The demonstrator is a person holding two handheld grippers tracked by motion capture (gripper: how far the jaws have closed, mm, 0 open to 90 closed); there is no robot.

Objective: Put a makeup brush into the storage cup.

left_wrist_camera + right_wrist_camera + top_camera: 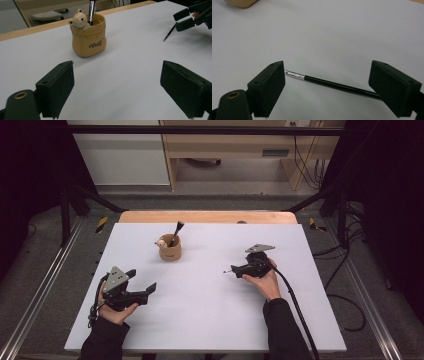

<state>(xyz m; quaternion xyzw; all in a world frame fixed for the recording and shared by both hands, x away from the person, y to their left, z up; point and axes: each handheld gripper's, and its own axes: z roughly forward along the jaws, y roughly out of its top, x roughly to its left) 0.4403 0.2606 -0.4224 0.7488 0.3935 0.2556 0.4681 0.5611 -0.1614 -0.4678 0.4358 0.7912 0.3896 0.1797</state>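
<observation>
Brush (332, 84) lies flat on the white tabletop (200, 310), right of centre in the high view, between the parted jaws of the right claw (327, 87); pads not pressing it, tip by the left jaw. Left claw (145, 287) open, empty, lower left. Cup (170, 251) with bear figure (79, 19) upper centre, holding another brush (176, 231).

Tan pouch-shaped holder (88, 37) — dark script lettering on front, too blurred to read.
</observation>
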